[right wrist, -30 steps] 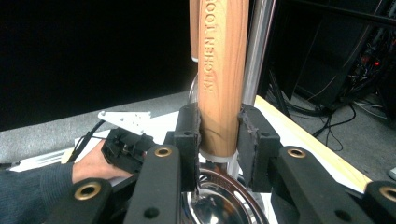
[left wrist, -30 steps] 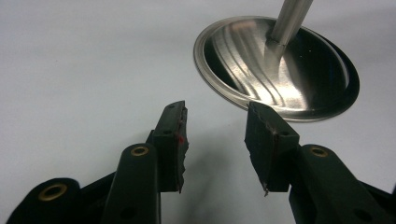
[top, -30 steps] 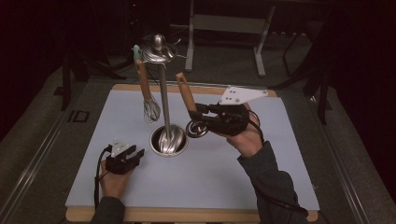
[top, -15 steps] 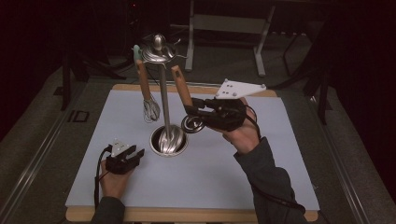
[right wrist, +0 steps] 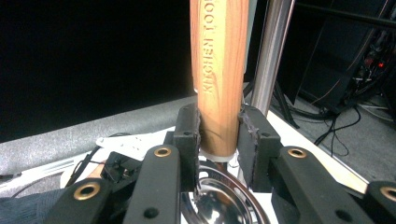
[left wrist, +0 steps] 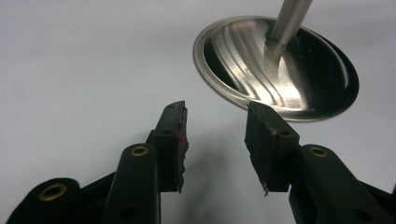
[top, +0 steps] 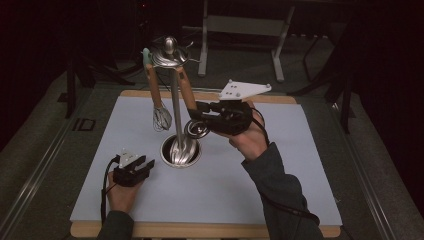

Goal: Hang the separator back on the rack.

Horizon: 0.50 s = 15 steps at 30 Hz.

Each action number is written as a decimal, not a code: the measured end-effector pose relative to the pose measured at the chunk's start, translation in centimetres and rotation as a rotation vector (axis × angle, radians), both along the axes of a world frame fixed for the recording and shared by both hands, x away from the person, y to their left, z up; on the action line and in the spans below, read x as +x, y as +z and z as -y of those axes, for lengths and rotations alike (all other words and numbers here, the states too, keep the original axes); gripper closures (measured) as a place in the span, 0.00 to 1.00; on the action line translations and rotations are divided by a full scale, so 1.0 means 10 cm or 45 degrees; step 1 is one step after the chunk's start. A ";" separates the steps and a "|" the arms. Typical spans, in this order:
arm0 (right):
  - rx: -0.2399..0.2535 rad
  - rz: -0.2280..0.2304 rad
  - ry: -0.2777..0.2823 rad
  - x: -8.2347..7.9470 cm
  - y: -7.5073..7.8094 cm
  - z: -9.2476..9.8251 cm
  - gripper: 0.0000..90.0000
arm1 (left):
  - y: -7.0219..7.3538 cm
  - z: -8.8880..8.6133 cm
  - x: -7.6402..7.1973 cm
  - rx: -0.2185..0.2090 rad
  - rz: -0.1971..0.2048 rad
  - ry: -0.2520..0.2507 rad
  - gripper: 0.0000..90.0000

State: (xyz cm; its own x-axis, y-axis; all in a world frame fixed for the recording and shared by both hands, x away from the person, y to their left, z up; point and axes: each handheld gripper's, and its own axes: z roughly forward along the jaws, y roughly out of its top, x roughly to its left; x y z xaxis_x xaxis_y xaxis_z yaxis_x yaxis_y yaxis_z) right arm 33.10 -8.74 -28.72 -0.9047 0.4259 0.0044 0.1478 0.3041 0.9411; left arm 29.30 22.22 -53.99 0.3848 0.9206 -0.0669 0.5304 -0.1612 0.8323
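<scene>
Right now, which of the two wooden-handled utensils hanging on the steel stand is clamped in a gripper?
The one right of the pole, with the coiled wire head: the right gripper is shut on its handle. The balloon whisk left of the pole hangs free.

Stand pole (top: 175,107) just behind R gripper (top: 192,116).

Black tongs (top: 196,116), brass-ringed screws, dark sleeves (top: 285,200)
</scene>
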 end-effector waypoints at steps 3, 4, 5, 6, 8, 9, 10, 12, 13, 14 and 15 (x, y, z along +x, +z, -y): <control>-0.012 0.003 -0.008 0.03 0.00 -0.03 0.79 | 0.00 0.00 0.00 -0.001 0.000 0.001 0.65; -0.015 0.005 -0.007 0.03 0.00 -0.04 0.79 | 0.00 0.00 0.00 -0.002 0.000 0.002 0.65; -0.013 0.005 -0.007 0.03 0.00 -0.05 0.79 | 0.00 0.00 0.00 -0.002 -0.001 0.002 0.65; -0.010 0.005 -0.003 0.02 0.00 -0.05 0.79 | 0.00 0.00 0.00 -0.002 -0.001 0.002 0.65; -0.005 0.011 0.006 0.02 0.00 -0.06 0.79 | 0.00 0.00 0.00 -0.001 -0.001 0.001 0.65; -0.007 0.013 0.008 0.01 0.00 -0.06 0.79 | 0.00 0.00 0.00 -0.001 -0.001 0.000 0.65; -0.009 0.016 0.010 0.02 0.00 -0.07 0.79 | 0.00 0.00 0.00 0.000 -0.001 0.000 0.65; -0.015 0.016 0.003 0.02 0.01 -0.09 0.79 | 0.00 0.00 0.00 -0.001 0.000 0.000 0.65; -0.019 0.019 0.000 0.02 0.02 -0.10 0.79 | 0.00 0.00 0.00 -0.001 0.000 0.000 0.65; -0.025 0.019 -0.005 0.03 0.03 -0.12 0.79 | 0.00 0.00 0.00 -0.001 -0.001 0.001 0.65; -0.030 0.019 -0.009 0.04 0.03 -0.13 0.79 | 0.00 0.00 0.00 -0.001 0.000 0.000 0.65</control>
State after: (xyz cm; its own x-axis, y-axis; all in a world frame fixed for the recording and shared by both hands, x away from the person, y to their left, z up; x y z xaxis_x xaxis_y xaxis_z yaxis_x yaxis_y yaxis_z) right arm 33.46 -7.47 -28.44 -0.9017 0.4320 -0.0190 0.1362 0.3255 0.9357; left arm 29.30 22.22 -53.99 0.3844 0.9207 -0.0676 0.5307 -0.1605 0.8322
